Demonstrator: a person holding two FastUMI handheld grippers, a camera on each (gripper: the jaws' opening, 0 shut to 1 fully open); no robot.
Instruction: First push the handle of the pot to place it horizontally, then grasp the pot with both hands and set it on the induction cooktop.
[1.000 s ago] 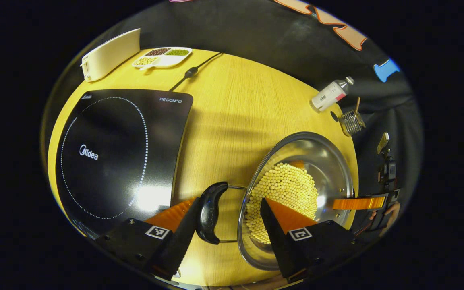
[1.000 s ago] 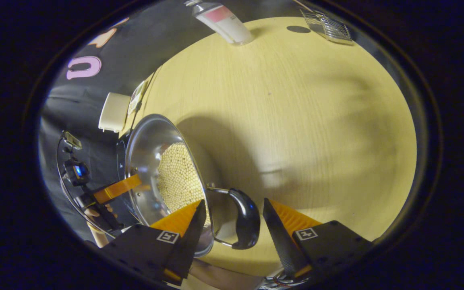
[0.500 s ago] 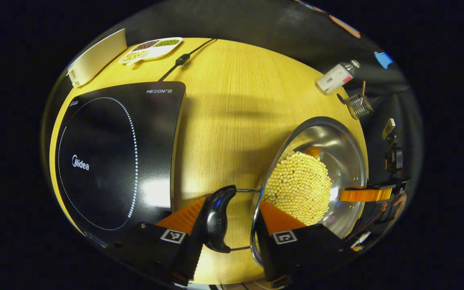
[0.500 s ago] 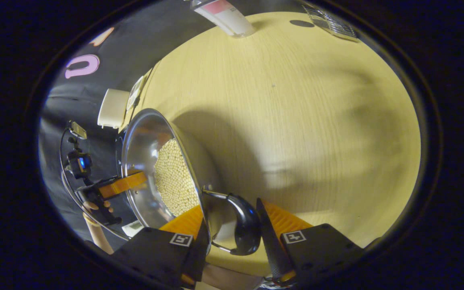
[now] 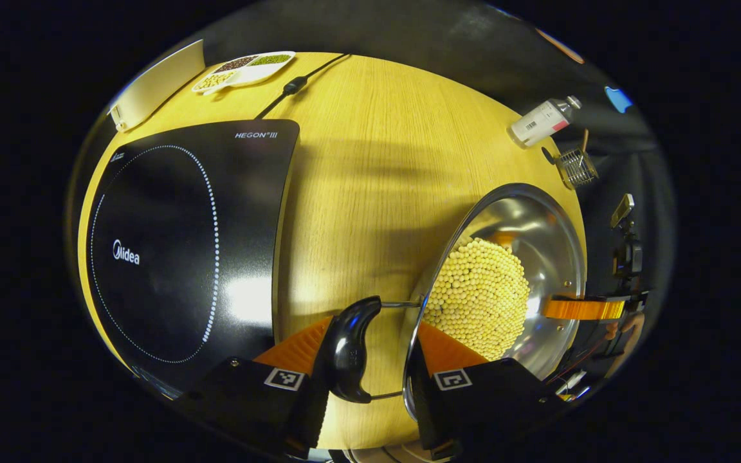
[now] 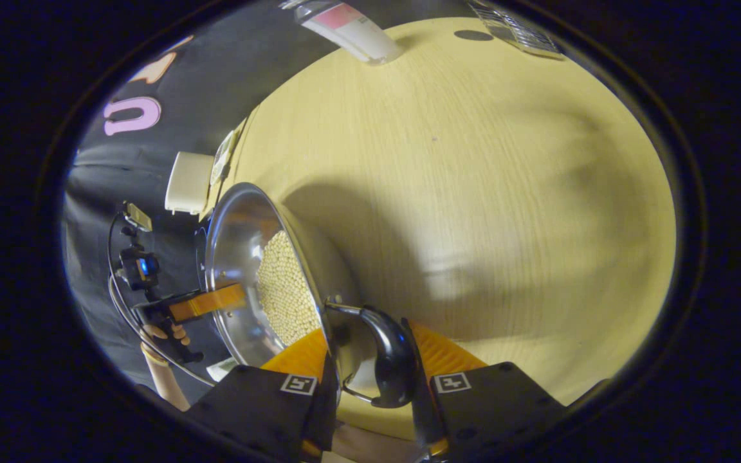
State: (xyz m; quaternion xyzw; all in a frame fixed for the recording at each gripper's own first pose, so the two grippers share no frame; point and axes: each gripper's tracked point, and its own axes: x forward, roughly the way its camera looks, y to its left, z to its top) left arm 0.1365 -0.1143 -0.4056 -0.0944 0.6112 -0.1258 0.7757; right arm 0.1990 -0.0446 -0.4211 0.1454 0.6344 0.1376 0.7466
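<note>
A steel pot holding yellow beans sits on the wooden table, right of the black induction cooktop. My left gripper is shut across the pot's near black handle and rim, one finger outside the handle and one inside the wall. The right gripper shows at the pot's far rim. In the right gripper view, my right gripper is shut the same way on the other black handle, with the pot to its left and the left gripper beyond.
A white box, a divided tray of beans and the cooktop's cord lie at the table's back. A bottle and a small wire basket stand behind the pot. A hand holds the left gripper.
Both grippers went from open around the pot handles to shut on them, each with one finger inside the rim. The pot has shifted only slightly in view.
</note>
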